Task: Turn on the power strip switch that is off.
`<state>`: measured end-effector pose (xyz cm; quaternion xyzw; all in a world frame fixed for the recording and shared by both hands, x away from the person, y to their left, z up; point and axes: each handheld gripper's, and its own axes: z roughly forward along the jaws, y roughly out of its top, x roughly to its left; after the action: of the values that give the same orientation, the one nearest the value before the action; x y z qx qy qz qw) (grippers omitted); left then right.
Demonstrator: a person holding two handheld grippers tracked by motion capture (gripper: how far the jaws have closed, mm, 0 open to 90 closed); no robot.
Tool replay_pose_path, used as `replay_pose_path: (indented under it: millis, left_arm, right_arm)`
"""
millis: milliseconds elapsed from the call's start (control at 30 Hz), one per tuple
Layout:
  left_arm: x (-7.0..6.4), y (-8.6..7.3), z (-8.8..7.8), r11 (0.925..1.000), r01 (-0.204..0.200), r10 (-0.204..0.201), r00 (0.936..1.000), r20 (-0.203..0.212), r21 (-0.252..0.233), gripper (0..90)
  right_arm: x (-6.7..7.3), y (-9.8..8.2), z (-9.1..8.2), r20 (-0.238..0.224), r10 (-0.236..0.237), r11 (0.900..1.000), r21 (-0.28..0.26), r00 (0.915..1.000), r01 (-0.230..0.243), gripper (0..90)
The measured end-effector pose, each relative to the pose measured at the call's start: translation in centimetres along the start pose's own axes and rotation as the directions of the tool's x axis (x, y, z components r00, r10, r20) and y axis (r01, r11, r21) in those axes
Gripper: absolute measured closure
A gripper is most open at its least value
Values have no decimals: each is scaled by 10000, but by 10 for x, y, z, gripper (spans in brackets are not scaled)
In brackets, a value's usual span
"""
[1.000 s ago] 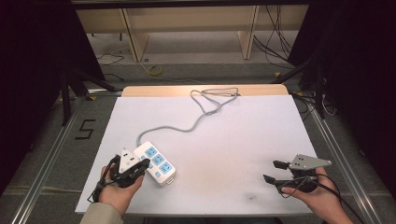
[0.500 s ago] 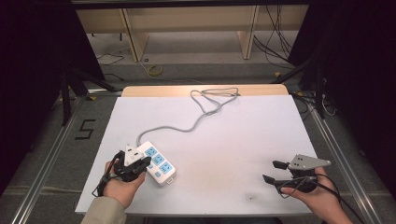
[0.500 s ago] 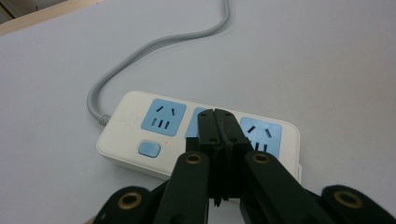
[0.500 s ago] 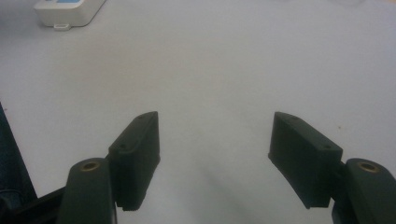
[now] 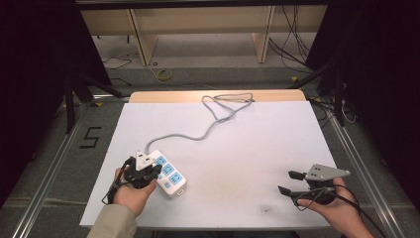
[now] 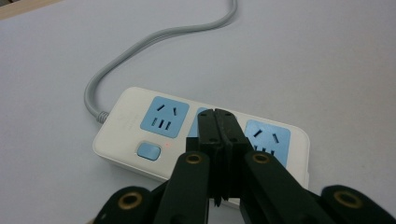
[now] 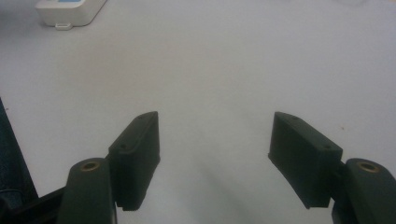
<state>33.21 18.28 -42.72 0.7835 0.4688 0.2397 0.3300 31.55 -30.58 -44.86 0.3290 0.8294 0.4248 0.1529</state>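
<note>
Little has shifted since a second ago: the left gripper (image 5: 148, 171) has edged slightly toward six o'clock but still sits over the white power strip (image 5: 171, 174), and the right gripper (image 5: 291, 182) holds its spot. In the left gripper view, the left gripper (image 6: 219, 122) has its jaws pressed together, empty, tips above the middle blue socket of the power strip (image 6: 140, 126). The strip lies at about eight o'clock on the white table (image 5: 237, 148); its grey cord (image 5: 208, 130) runs toward twelve. At four o'clock, the right gripper (image 7: 215, 135) has its jaws spread, empty.
</note>
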Motion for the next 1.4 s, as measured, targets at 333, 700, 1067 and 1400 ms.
replay_pose_path:
  millis: [333,700,1067,1400]
  left_arm:
    - [2,3,5,9995,136,-133,9999,-102,285,898]
    - [3,4,10,9975,358,-350,9993,-138,613,898]
    - [6,4,15,9943,446,-430,9989,-184,971,898]
    - [7,4,21,9891,530,-502,9985,-238,1374,898]
  right_arm:
    - [0,0,0,-3,24,10000,3,10000,-24,337]
    - [0,0,1,-17,3,10000,61,10000,-3,338]
    - [1,0,1,-15,-10,10000,74,10000,10,339]
    - [1,0,1,-10,-46,9999,111,10000,46,339]
